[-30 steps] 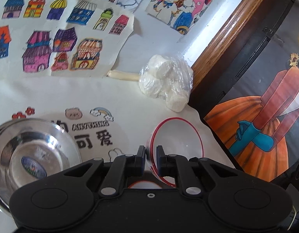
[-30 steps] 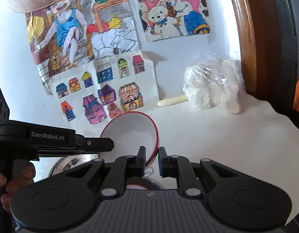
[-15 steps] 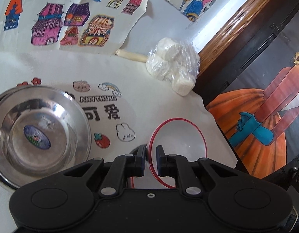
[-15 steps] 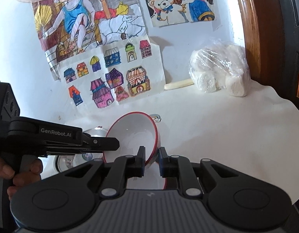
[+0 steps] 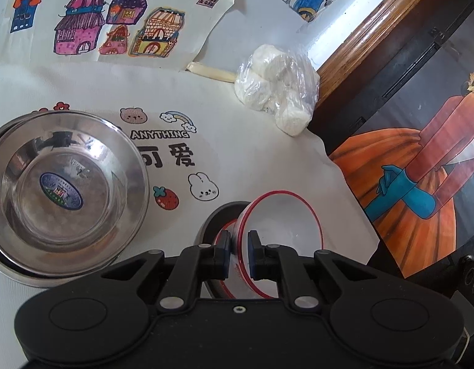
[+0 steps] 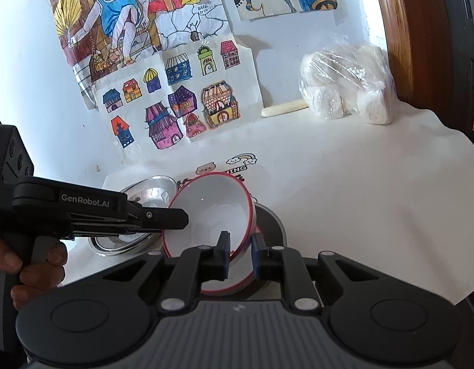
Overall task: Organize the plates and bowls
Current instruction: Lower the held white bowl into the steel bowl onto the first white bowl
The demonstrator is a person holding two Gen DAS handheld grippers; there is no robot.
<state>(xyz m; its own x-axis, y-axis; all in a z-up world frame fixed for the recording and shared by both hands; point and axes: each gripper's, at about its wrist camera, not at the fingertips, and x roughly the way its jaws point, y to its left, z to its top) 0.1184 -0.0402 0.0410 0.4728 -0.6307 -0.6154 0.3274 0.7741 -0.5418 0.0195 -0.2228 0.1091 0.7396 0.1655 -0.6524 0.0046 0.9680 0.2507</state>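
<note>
Low in the frame's centre, the left gripper and right gripper each pinch the rim of one white red-rimmed bowl (tilted), above a dark-rimmed dish; steel bowls sit left.

Both hand-held grippers angle downward, jaws nearly closed: the left hand-held gripper (its hand wrapped round the grip) and the right hand-held gripper side by side.

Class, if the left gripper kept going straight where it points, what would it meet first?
The left gripper, shut on the red-rimmed bowl, points at the printed tablecloth: likely that first, unless the bowl grounds sooner; depth is unclear.
</note>
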